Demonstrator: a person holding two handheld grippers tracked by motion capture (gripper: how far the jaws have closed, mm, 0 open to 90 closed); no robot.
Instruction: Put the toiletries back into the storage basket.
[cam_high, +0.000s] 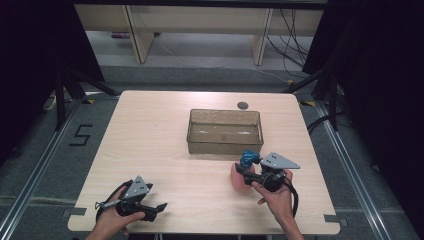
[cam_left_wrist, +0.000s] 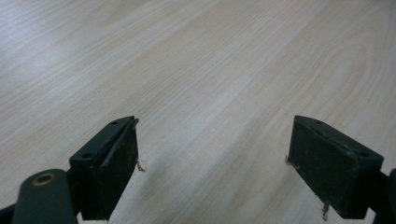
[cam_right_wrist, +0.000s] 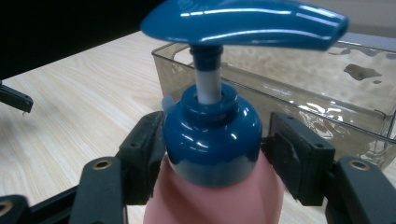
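A pink pump bottle (cam_high: 239, 176) with a blue pump top (cam_right_wrist: 212, 126) stands on the table just in front of the clear box. My right gripper (cam_high: 248, 172) is shut on the bottle (cam_right_wrist: 215, 200) at its blue collar, one jaw on each side. The blue nozzle (cam_right_wrist: 247, 21) points toward the box. My left gripper (cam_high: 159, 207) rests near the table's front left edge, held by a hand, and is open. In the left gripper view its fingers (cam_left_wrist: 112, 161) stand wide apart over bare wood with nothing between them.
A clear smoky plastic box (cam_high: 224, 131) sits mid-table beyond the bottle, seen close as a plastic box (cam_right_wrist: 327, 93) in the right gripper view. A small dark round grommet (cam_high: 242, 105) lies near the far edge. Wooden table (cam_high: 150, 130) has free room at left.
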